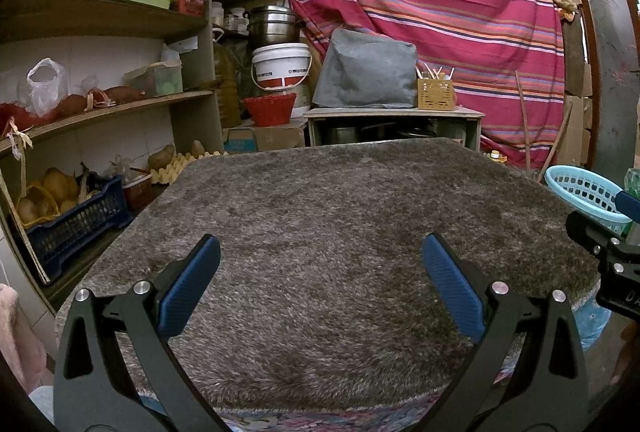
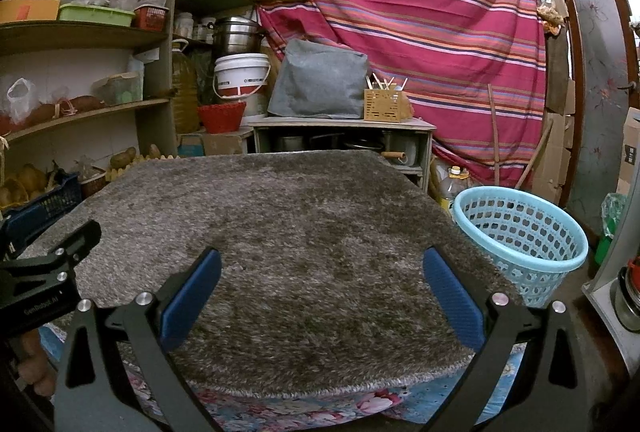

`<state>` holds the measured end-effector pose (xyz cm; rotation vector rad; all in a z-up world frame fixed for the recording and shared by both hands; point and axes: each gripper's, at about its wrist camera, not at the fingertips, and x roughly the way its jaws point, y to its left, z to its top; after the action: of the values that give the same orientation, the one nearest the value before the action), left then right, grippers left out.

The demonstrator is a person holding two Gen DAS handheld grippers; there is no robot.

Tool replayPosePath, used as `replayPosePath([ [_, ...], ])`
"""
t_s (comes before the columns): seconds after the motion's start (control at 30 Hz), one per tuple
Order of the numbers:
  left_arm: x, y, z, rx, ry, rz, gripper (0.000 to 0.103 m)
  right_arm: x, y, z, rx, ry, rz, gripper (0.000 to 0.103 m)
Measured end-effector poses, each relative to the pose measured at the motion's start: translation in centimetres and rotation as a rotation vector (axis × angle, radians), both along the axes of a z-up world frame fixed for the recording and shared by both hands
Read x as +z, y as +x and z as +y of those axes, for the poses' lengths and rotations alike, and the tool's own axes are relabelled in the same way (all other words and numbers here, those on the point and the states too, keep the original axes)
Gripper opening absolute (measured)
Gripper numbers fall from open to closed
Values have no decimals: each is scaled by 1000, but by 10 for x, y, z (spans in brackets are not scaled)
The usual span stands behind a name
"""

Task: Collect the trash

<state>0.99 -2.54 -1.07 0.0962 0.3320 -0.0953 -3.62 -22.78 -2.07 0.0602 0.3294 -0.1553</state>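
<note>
A light blue plastic basket [image 2: 520, 232] stands just past the right edge of a table covered with a grey shaggy rug [image 2: 280, 232]; it also shows in the left wrist view [image 1: 584, 192]. No loose trash shows on the rug [image 1: 320, 232]. My left gripper [image 1: 320, 252] is open and empty above the near part of the rug. My right gripper [image 2: 322, 264] is open and empty above the near part of the rug, left of the basket. Each gripper's body shows at the edge of the other's view.
Wooden shelves [image 1: 100, 104] with bags, crates and potatoes stand at the left. A low cabinet [image 2: 344, 136] with a grey bag and a wicker box stands behind the table. A striped red cloth [image 2: 400, 12] hangs at the back. A door [image 2: 592, 72] is at the right.
</note>
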Motion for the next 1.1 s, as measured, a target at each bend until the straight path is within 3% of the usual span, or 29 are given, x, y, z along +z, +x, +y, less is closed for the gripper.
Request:
replayPosePath([
  [1.1,2,-2,-1,-2,10,2,98,-1,1,-4,-2,6,3,99],
])
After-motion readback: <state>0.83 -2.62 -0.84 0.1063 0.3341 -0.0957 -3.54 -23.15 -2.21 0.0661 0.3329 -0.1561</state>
